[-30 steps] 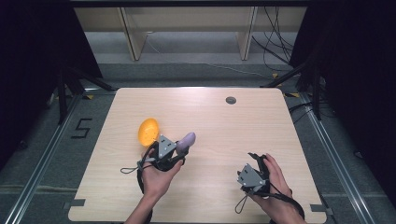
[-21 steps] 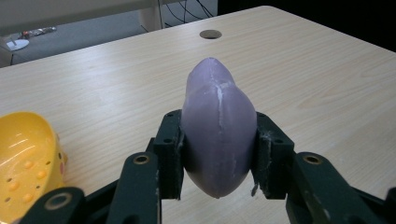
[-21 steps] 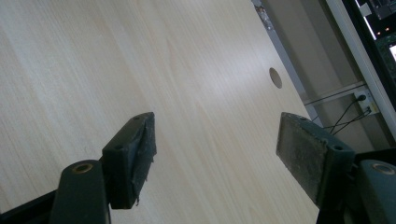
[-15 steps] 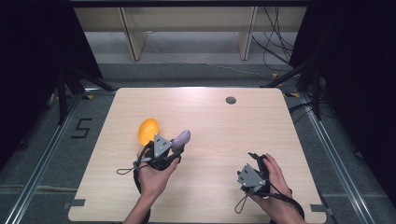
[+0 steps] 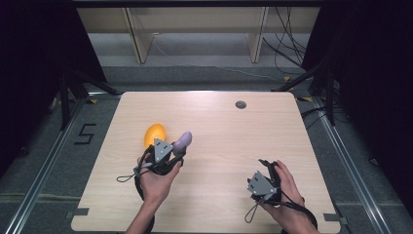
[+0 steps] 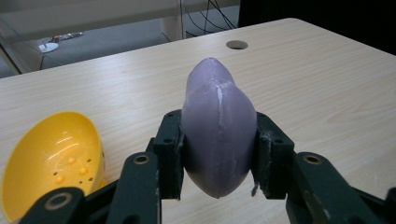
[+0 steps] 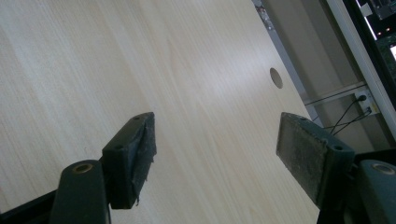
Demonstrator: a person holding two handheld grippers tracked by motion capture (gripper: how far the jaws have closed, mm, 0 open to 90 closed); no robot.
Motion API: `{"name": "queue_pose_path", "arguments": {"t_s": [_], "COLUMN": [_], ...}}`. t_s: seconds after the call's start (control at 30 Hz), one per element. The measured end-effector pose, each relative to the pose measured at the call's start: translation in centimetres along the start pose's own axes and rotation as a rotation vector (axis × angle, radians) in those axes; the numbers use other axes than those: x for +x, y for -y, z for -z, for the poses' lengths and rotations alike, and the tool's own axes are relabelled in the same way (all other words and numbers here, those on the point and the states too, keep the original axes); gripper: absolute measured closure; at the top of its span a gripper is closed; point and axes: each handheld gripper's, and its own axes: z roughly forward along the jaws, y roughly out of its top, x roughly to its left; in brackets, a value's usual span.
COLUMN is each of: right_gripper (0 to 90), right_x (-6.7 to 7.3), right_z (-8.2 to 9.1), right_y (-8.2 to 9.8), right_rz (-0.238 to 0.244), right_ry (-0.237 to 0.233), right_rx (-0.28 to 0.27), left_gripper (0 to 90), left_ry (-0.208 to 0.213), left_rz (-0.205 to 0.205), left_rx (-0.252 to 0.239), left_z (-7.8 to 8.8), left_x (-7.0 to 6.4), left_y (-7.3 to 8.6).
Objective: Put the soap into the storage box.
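A purple egg-shaped shell half [image 6: 218, 126] is clamped between the black pads of my left gripper [image 6: 217, 156], which is shut on it. In the high view the left gripper [image 5: 176, 150] holds the purple shell [image 5: 183, 141] a little above the table's left middle. A yellow shell half [image 5: 154, 133] lies on the wood just left of it; the left gripper view shows the yellow shell [image 6: 51, 158] hollow side up, with small bumps inside. My right gripper [image 5: 269, 168] rests low at the front right, and the right gripper [image 7: 217, 158] stands open with bare wood between its jaws.
The pale wooden table [image 5: 234, 131] has a round cable hole [image 5: 240, 104] near its far edge. Beyond it are a grey floor, shelf legs and loose cables [image 5: 287, 53]. A metal rail [image 5: 341, 146] runs along the right side.
The left hand has drifted slightly toward the near edge with the purple shell still held. The right hand has kept still.
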Motion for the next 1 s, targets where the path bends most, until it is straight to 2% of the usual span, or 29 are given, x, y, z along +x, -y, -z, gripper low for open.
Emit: {"name": "queue_pose_path", "arguments": {"t_s": [0.03, 0.07, 0.13, 0.23, 0.3, 0.67, 0.77, 0.87, 0.9, 1.0], "right_gripper": [29.1, 29.2, 29.1, 29.1, 29.1, 29.2, 29.2, 29.2, 29.2, 29.2], "right_x": [-0.1, 0.0, -0.1, 0.0, -0.1, 0.0, -0.2, -0.2, 0.0, 0.0], "right_z": [0.0, 0.0, 0.0, 0.0, 0.0, 0.0, 0.0, 0.0, 0.0, 0.0], "right_y": [0.0, 0.0, 0.0, 0.0, 0.0, 0.0, 0.0, 0.0, 0.0, -0.1], "right_rz": [0.011, -0.003, 0.015, -0.002, 0.012, 0.004, 0.027, 0.024, -0.005, -0.001], "right_ry": [0.005, -0.004, 0.007, -0.002, 0.006, 0.003, 0.008, 0.008, -0.007, 0.0], "right_rx": [0.004, -0.003, 0.003, -0.004, 0.002, -0.003, 0.004, 0.004, -0.008, -0.005], "left_gripper": [59.0, 59.0, 59.0, 59.0, 58.9, 59.0, 58.9, 59.0, 59.0, 59.0], "left_ry": [-0.001, -0.009, -0.013, -0.023, -0.027, -0.061, -0.072, -0.086, -0.09, -0.096], "left_rz": [0.003, -0.001, 0.007, 0.004, 0.014, 0.032, 0.035, 0.038, 0.039, 0.051], "left_rx": [-0.005, 0.0, -0.006, -0.005, -0.009, -0.014, -0.018, -0.022, -0.021, -0.022], "left_z": [0.0, 0.1, 0.1, 0.1, 0.1, 0.3, 0.4, 0.5, 0.5, 0.6], "left_x": [0.1, 0.2, 0.3, 0.5, 0.7, 1.6, 1.8, 2.1, 2.1, 2.2], "left_y": [0.0, 0.0, 0.0, 0.1, 0.1, 0.1, 0.1, 0.1, 0.1, 0.2]}}
